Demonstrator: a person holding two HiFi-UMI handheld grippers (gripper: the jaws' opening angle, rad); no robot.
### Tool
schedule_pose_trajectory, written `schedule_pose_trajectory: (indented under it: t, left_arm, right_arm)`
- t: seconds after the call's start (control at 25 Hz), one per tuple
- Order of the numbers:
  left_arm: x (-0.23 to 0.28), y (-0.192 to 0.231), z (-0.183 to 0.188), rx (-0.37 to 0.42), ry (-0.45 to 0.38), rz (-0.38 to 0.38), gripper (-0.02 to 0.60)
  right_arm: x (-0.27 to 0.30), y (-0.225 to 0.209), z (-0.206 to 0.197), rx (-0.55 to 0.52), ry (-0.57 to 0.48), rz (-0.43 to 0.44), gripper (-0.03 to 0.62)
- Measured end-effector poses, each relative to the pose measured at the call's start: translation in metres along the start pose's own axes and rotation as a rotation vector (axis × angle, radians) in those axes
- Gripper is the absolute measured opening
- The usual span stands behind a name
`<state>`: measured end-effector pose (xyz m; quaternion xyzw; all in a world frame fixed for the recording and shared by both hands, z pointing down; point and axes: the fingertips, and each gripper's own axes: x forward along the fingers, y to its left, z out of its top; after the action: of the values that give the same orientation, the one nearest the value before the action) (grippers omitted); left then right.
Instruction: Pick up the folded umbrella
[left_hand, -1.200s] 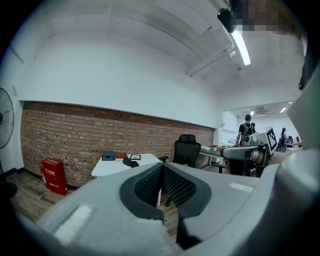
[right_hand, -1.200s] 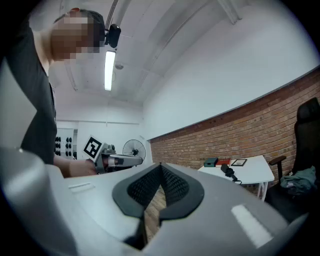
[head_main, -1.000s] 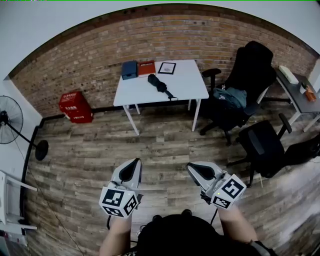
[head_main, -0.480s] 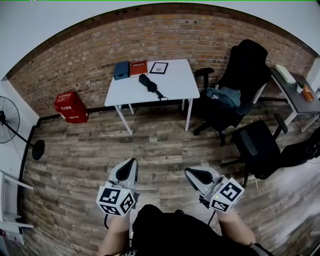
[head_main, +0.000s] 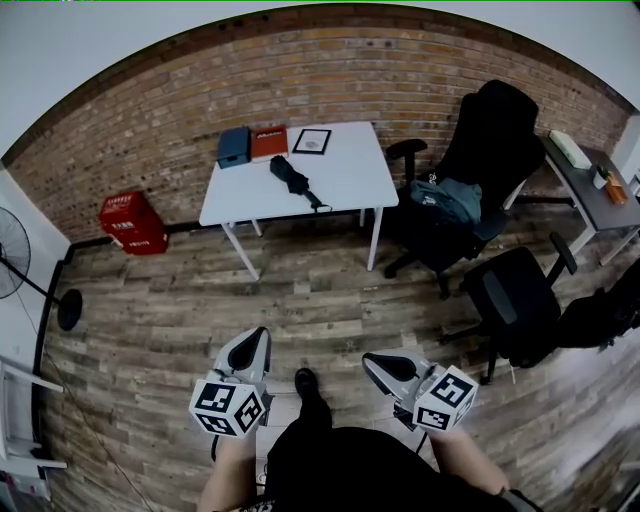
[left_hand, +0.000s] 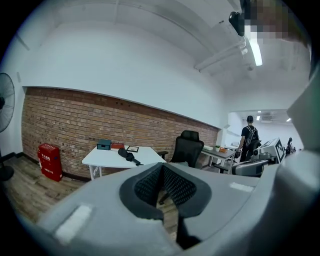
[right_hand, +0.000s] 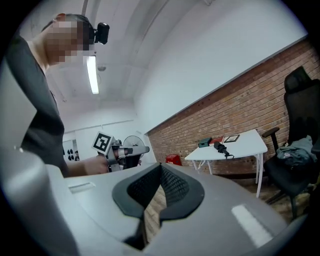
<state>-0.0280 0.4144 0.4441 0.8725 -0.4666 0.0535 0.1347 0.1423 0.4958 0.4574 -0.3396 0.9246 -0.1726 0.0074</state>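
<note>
Umbrella (head_main: 291, 178): black, folded into a short fabric roll with a thin strap end. It lies on the smooth white rectangular worktop (head_main: 345, 185) by the far brick wall (head_main: 400, 80), well apart from both grippers.

Along the worktop's far edge: blue box (head_main: 234, 147), red book (head_main: 269, 142), framed picture (head_main: 312, 141).

Floor (head_main: 150, 300): worn wood planks.

Left gripper (head_main: 254, 343) and right gripper (head_main: 377, 362): grey moulded shells with dark ribbed pads. Both are held low and near, over the floor, pointing roughly level toward the worktop. Fingers on both are pressed together, with nothing between them.
</note>
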Motion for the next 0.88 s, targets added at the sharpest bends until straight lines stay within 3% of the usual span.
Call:
schedule_pose_trajectory:
  t: [0.2, 0.36, 0.68, 0.88]
  left_arm:
    - [0.052, 0.047, 0.016, -0.011, -0.004, -0.029, 0.003]
    - [0.087, 0.092, 0.046, 0.007, -0.024, -0.051, 0.003]
    - [0.118, 0.215, 0.071, -0.027, -0.033, -0.005, 0.003]
    - [0.134, 0.261, 0.079, -0.039, -0.046, 0.017, 0.003]
  right_arm:
    - [0.050, -0.049, 0.016, 0.024, 0.007, -0.044, 0.000]
    - [0.112, -0.073, 0.037, 0.018, 0.031, -0.030, 0.002]
    - [0.240, -0.096, 0.070, -0.010, 0.077, 0.006, 0.002]
    - [0.273, -0.111, 0.076, -0.003, 0.113, -0.005, 0.002]
